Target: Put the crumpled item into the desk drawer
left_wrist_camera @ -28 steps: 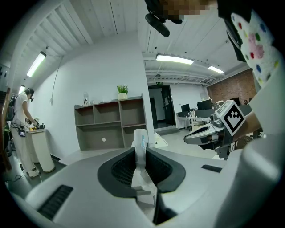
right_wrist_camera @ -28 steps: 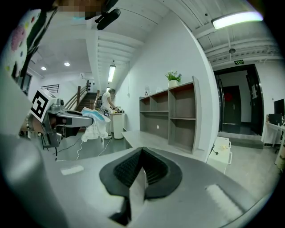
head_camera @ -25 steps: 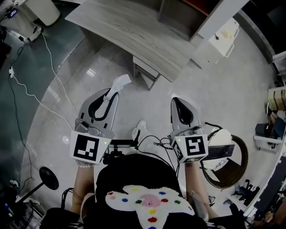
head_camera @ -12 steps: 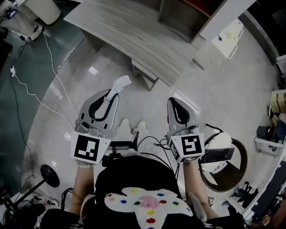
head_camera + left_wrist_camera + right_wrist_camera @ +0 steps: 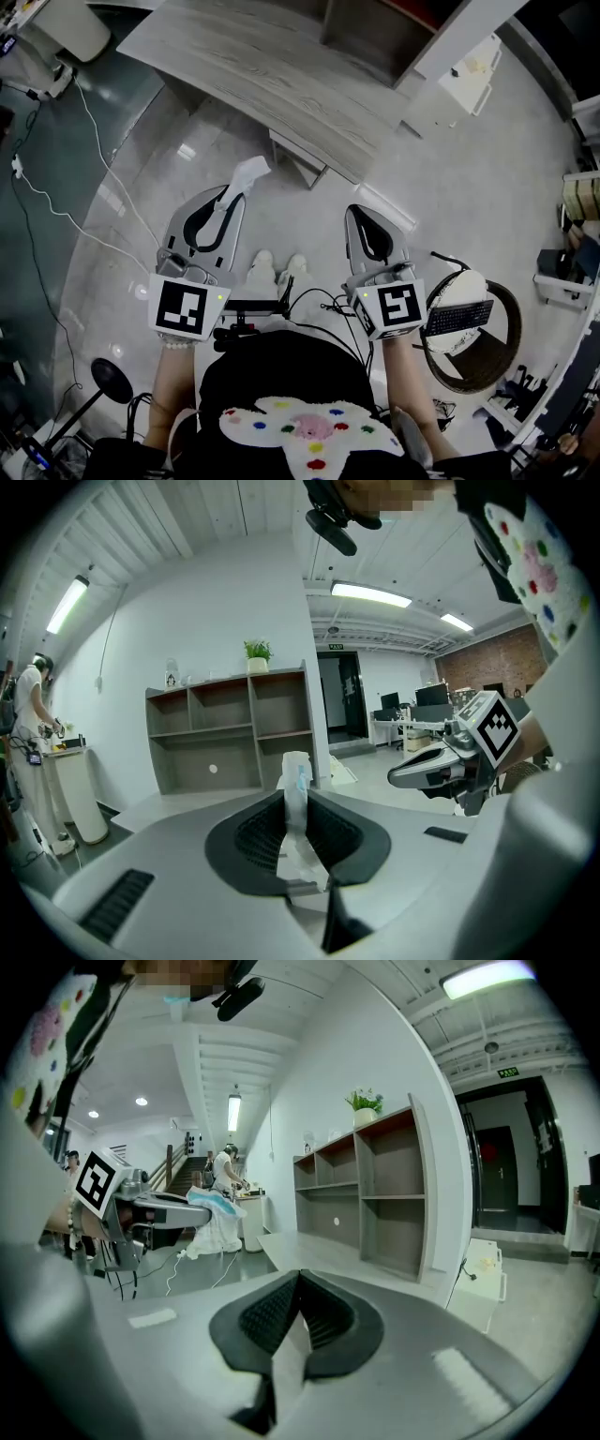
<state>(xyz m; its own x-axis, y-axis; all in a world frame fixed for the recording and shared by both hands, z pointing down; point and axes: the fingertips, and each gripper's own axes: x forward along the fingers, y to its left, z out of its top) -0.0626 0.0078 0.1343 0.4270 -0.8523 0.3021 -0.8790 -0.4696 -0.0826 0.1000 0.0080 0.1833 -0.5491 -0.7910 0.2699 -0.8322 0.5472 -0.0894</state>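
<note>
A crumpled white item [image 5: 248, 173] with a blue trace sticks out of the jaws of my left gripper [image 5: 233, 194], which is shut on it. In the left gripper view the crumpled item [image 5: 295, 785] stands upright between the dark pads. My right gripper [image 5: 359, 214] is shut with nothing in it, its pads meeting in the right gripper view [image 5: 298, 1284]. Both are held above the floor, short of the grey wooden desk [image 5: 272, 66]. A drawer unit [image 5: 296, 156] hangs under the desk's near edge, just beyond the crumpled item.
An open shelf unit [image 5: 375, 1194] stands behind the desk. A white cabinet [image 5: 469, 75] is at the right, a round chair with a keyboard [image 5: 459, 323] beside my right arm. A white cable [image 5: 94, 122] runs over the floor at left. A person [image 5: 225, 1164] stands far off.
Both grippers have moved forward toward the desk, which now sits closer in the head view. The left gripper still holds the crumpled item; the right stays shut.
</note>
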